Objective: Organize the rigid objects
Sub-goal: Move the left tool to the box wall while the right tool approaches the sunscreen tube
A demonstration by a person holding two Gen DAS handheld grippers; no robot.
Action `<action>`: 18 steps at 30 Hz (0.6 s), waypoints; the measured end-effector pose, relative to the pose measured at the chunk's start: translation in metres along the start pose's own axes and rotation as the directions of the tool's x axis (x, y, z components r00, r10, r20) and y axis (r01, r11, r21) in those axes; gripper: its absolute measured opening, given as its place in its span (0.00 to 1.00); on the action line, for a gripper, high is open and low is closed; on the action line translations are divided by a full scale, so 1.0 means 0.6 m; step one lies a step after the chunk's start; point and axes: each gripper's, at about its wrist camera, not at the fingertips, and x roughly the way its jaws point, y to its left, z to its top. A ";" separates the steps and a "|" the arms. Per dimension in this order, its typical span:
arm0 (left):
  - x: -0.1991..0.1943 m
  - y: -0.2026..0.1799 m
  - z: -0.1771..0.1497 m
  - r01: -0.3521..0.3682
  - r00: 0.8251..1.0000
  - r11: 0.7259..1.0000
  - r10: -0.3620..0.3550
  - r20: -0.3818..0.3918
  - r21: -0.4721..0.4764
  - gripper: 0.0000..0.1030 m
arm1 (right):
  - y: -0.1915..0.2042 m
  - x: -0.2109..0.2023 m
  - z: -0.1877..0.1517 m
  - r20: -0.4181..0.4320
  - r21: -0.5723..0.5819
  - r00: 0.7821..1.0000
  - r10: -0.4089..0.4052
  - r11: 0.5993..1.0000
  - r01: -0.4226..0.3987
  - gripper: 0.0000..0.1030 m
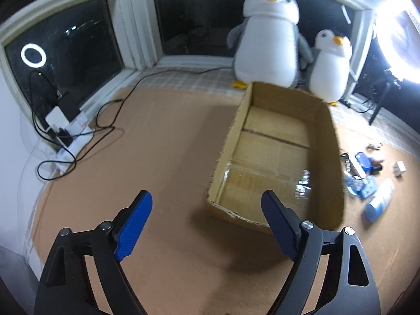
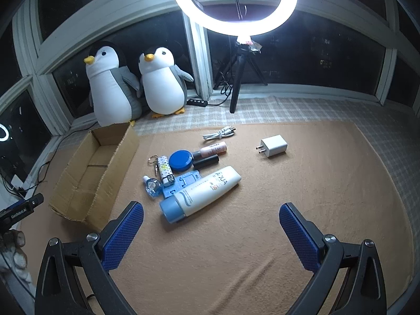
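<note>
Right wrist view puts the white bottle [image 2: 200, 193] just ahead of your left-hand finger [image 2: 123, 233], with a blue jar [image 2: 180, 160], lighter [image 2: 165, 170] and charger [image 2: 273, 145] scattered beyond on the tan mat [image 2: 262, 223]. Your right gripper [image 2: 211, 232] stands wide open, holding nothing, with bare mat between its fingers. Only the left wrist view shows the cardboard box [image 1: 325, 141] from above: empty, its near rim [image 1: 231, 214] between your left gripper's [image 1: 207, 225] spread, empty fingers. Open mat lies left of it.
</note>
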 end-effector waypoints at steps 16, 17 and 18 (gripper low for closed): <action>0.084 0.007 0.006 0.021 0.997 0.999 -0.024 -0.078 -0.032 0.54 | 0.004 0.097 0.010 -0.122 0.028 0.993 0.010 1.000 -0.007 0.92; 0.087 0.006 0.008 0.026 0.996 0.999 -0.029 -0.082 -0.030 0.54 | 0.006 0.103 0.012 -0.130 0.029 0.991 0.011 1.000 -0.007 0.91; 0.091 0.006 0.010 0.032 0.996 0.999 -0.035 -0.086 -0.029 0.54 | 0.010 0.107 0.012 -0.136 0.030 0.991 0.011 1.000 -0.007 0.90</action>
